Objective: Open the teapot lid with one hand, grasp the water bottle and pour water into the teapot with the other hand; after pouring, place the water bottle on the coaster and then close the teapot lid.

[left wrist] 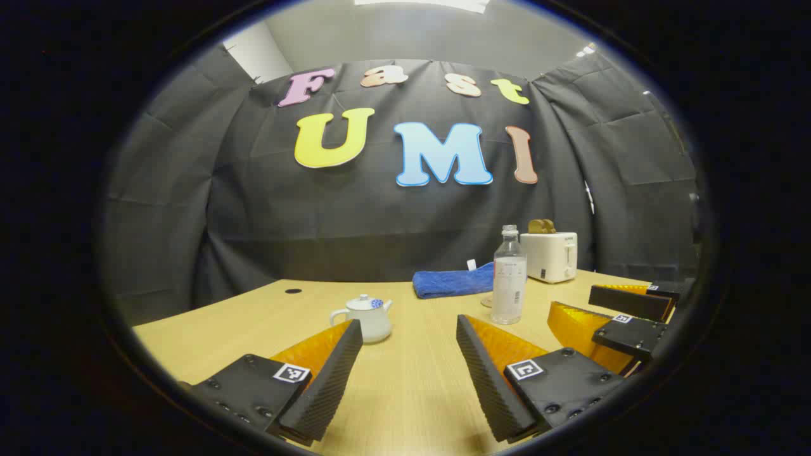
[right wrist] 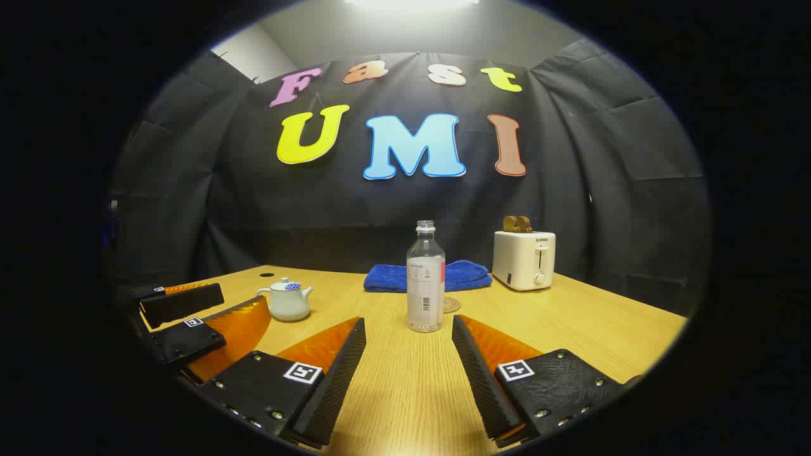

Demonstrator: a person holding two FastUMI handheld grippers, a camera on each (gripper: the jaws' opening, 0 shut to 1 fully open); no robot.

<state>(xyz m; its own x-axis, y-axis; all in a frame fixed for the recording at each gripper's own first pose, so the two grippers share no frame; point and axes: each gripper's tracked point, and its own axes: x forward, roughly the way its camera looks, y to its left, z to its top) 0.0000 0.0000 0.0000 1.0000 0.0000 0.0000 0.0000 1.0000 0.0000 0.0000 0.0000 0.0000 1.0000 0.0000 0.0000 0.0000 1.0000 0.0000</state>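
I see a light wooden tabletop inside a booth of black cloth. My left claw hovers low over the wood with its two fingers spread wide and nothing between them. In the left gripper view the white teapot sits at about eleven o'clock from that claw, just past its left finger, with its lid on and its spout pointing left. The clear water bottle stands upright at one o'clock, uncapped.

My right claw is also wide open and empty, hovering above the tabletop. In the right gripper view the water bottle stands straight ahead at twelve o'clock, a little beyond the fingertips. Just behind the bottle, to its right, the round coaster lies flat on the wood; I cannot tell whether the two touch. The teapot sits at ten o'clock, well apart from the bottle, and my left claw shows nearer at nine o'clock.

Further back, a folded blue towel lies near the cloth wall behind the bottle. A white toaster with bread slices in its slots stands at one o'clock, right of the towel.
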